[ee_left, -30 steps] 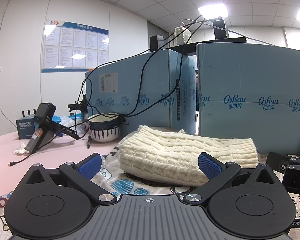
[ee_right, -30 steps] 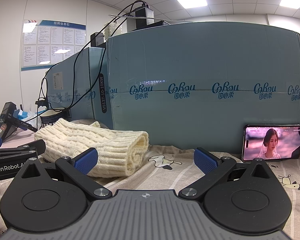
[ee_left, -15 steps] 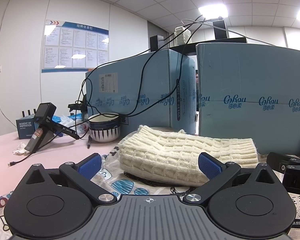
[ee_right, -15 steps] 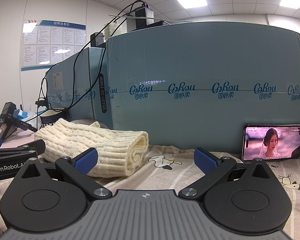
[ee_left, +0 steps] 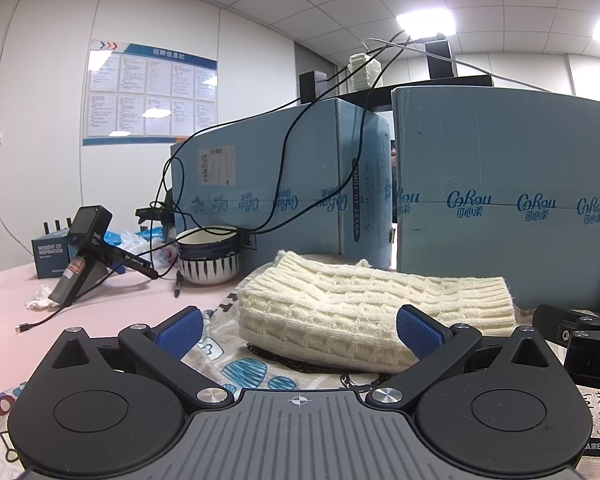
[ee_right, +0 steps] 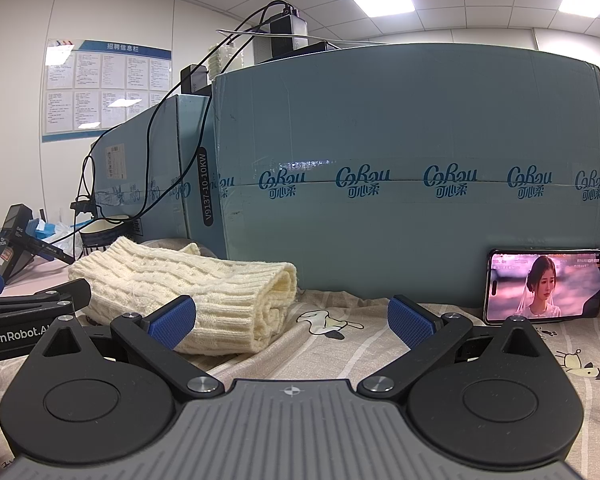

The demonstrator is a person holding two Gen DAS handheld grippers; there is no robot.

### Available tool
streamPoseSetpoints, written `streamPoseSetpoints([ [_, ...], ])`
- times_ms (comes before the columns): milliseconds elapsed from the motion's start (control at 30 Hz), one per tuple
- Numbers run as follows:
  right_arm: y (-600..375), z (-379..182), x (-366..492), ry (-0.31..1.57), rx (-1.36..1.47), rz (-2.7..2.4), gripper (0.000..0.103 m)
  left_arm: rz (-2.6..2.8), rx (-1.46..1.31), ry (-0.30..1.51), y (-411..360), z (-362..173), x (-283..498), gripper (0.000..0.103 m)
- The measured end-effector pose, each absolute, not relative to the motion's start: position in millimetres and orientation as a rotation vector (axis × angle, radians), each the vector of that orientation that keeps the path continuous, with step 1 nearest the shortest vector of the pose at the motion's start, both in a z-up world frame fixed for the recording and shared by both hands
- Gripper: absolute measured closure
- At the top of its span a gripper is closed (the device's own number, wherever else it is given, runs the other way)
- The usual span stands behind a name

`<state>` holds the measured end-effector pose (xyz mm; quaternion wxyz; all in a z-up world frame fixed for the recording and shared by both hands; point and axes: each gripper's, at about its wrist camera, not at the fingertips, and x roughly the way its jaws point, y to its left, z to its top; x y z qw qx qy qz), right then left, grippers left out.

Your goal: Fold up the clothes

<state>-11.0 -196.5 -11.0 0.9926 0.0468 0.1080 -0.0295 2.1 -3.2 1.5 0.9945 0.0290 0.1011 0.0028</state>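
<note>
**Folded cream sweater on a patterned cloth, both tools spread apart in front of it**

A cream cable-knit sweater [ee_left: 364, 312] lies folded into a thick bundle on a cartoon-printed cloth [ee_right: 340, 332] that covers the table. In the right wrist view its ribbed, doubled-over end faces the camera, with the layers stacked one on another.

The left tool [ee_left: 298, 326] sits low in front of the sweater, its two blue-padded fingers wide apart and holding nothing; the bundle fills the space seen between them. The right tool [ee_right: 290, 318] is likewise spread apart and empty. Its left pad overlaps the sweater's near corner in the picture; whether it touches cannot be told. Each tool shows at the edge of the other's view, near the sweater.

Directly behind the sweater stand two large pale blue cardboard boxes [ee_right: 400, 160] printed with a repeated logo, set side by side with a narrow gap between them. Black cables [ee_left: 292, 152] hang down over the left box. A phone [ee_right: 544, 286] leans upright against the right box, its screen lit with a video of a woman.

To the left of the sweater sits a blue-and-white striped bowl [ee_left: 208, 256], touching the base of the left box. Farther left, on bare pink table [ee_left: 112, 304], another handheld device [ee_left: 86, 252] rests tilted, with a small dark box [ee_left: 50, 254] behind it and a crumpled tissue beside it. A noticeboard [ee_left: 150, 92] hangs on the white wall.
</note>
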Motion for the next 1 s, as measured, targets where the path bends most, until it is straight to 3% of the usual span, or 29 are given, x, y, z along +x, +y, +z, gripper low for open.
streamPoseSetpoints([
  [1000,-196.2,-11.5,-11.7,0.218,0.094,-0.06,0.0,0.003,0.056,0.202,-2.3,1.3,2.5,0.0],
])
